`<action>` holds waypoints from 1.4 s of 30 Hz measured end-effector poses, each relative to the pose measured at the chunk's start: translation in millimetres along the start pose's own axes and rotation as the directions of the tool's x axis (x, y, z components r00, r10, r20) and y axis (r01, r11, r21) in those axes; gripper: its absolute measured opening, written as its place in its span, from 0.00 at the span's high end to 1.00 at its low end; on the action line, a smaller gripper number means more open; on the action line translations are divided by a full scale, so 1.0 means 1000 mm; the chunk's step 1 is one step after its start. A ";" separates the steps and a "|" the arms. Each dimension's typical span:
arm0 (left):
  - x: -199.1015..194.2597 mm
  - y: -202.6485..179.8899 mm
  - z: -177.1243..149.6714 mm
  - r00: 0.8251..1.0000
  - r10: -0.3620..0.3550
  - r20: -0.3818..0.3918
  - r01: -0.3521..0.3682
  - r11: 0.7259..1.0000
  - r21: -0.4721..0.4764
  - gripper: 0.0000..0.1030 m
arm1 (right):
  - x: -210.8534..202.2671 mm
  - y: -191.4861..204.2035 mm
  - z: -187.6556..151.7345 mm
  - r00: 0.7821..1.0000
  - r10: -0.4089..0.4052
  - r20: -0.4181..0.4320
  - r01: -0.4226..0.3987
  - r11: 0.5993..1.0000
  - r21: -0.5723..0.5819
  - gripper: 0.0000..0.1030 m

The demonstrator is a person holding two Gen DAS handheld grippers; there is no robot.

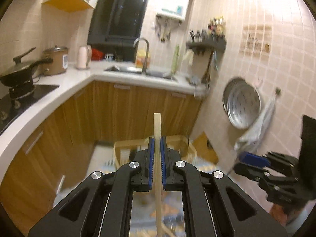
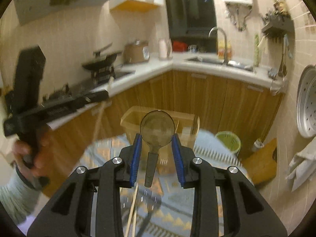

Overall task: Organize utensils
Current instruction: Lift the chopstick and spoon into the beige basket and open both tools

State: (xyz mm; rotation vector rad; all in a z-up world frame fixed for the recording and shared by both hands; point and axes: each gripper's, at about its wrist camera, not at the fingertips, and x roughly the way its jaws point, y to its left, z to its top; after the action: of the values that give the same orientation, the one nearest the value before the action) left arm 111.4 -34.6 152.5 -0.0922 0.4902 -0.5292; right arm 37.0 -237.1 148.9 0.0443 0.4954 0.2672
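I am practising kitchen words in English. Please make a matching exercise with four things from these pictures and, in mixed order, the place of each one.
Things:
1. wooden stick
2. mesh strainer
3. black wok
4. metal tray

Places:
a. on the stove
b. hanging on the tiled wall
c. clamped in the left tongs
d. between the fingers of the right tongs

Pairs: 1-c, 2-d, 3-a, 4-b

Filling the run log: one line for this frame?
left hand-held gripper: shut on wooden stick | right hand-held gripper: open, mesh strainer between fingers | clear bin ahead
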 end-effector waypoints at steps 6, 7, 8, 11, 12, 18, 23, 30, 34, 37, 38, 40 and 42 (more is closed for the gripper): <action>0.015 -0.016 0.037 0.990 0.002 0.143 -0.003 1.000 0.008 0.96 | 0.009 -0.002 0.035 0.990 -0.106 0.090 0.106 0.994 0.010 0.73; 0.015 -0.019 0.041 0.983 0.000 0.181 -0.002 1.000 0.013 0.96 | 0.011 -0.004 0.038 0.989 -0.110 0.096 0.108 0.994 0.021 0.73; 0.015 -0.021 0.045 0.977 0.002 0.215 -0.006 1.000 0.020 0.96 | 0.014 -0.006 0.043 0.987 -0.117 0.110 0.114 0.993 0.033 0.73; 0.018 -0.027 0.051 0.948 0.071 0.310 -0.089 0.995 0.042 0.96 | 0.023 -0.009 0.051 0.970 -0.182 0.159 0.179 0.983 0.030 0.73; 0.021 -0.025 0.049 0.934 0.108 0.341 -0.131 0.990 0.045 0.96 | 0.027 -0.010 0.051 0.965 -0.202 0.170 0.200 0.979 0.026 0.73; 0.044 0.003 0.039 0.929 0.171 0.327 -0.170 0.985 -0.031 0.96 | 0.056 -0.023 0.042 0.957 -0.226 0.183 0.224 0.974 0.034 0.73; 0.055 0.010 0.033 0.916 0.218 0.338 -0.223 0.975 -0.024 0.96 | 0.080 -0.034 0.027 0.958 -0.249 0.142 0.242 0.968 0.067 0.73; 0.060 0.022 0.031 0.906 0.249 0.342 -0.242 0.968 -0.061 0.96 | 0.096 -0.035 0.019 0.962 -0.243 0.124 0.235 0.969 0.073 0.73; 0.060 0.026 0.034 0.905 0.249 0.345 -0.243 0.968 -0.061 0.96 | 0.099 -0.031 0.019 0.962 -0.245 0.124 0.240 0.969 0.059 0.73; 0.063 0.025 0.031 0.894 0.273 0.355 -0.271 0.961 -0.058 0.96 | 0.102 -0.030 0.017 0.961 -0.249 0.123 0.244 0.968 0.053 0.73; 0.063 0.026 0.030 0.892 0.280 0.356 -0.277 0.959 -0.061 0.96 | 0.103 -0.030 0.016 0.960 -0.252 0.120 0.247 0.968 0.051 0.73; 0.065 0.029 0.030 0.890 0.285 0.355 -0.274 0.958 -0.083 0.96 | 0.106 -0.029 0.015 0.961 -0.251 0.115 0.247 0.968 0.046 0.73; 0.067 0.033 0.031 0.887 0.288 0.360 -0.270 0.958 -0.101 0.96 | 0.107 -0.027 0.013 0.961 -0.251 0.113 0.248 0.968 0.040 0.73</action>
State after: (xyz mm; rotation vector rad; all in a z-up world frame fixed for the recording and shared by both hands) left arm 191.1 -41.4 144.9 -0.1624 0.1385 -0.2063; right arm 140.0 -235.0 107.7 0.0217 0.3823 0.0101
